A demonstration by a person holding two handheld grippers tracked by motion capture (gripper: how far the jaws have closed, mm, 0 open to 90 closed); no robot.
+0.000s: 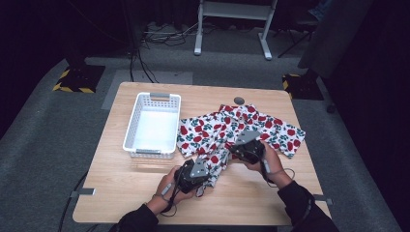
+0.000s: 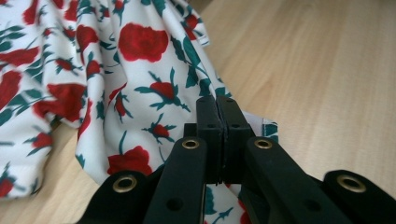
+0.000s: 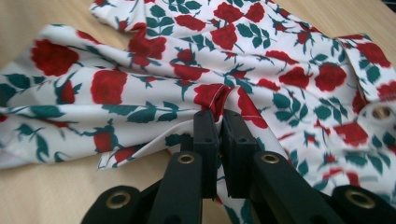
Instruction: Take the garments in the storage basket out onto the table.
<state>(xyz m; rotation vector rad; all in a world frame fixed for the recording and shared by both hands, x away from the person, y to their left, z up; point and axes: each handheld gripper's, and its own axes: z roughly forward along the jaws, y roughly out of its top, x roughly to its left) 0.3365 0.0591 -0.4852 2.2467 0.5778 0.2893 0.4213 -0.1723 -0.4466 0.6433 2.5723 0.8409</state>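
Rose-print shirt point(image 1: 241, 128) spread on the wooden table point(image 1: 125, 188), right of middle in the frame. Left gripper point(image 2: 217, 105) and right gripper point(image 3: 219, 116) both pinched tight on its cloth. White basket point(image 1: 153, 124) just left, near the shirt.

White thin-fabric shirt w/ red roses & dark green leaves point(image 1: 227, 130) lies on the light wooden worktop point(image 1: 135, 183), just right of a white plastic basket point(image 1: 153, 123), not touching it. Far part spread fairly flat, one sleeve out to the right; near part bunched & creased, pulled up off the wood in folds. Left gripper point(image 2: 217, 105) pinches a hem edge at the shirt's near-left corner, cloth hanging from its fingers point(image 2: 208, 122). Right gripper point(image 3: 219, 116) clamps a gathered fold mid-shirt, creases fanning out from the pinch. Collar area w/ a button sits at right in the right gripper view.
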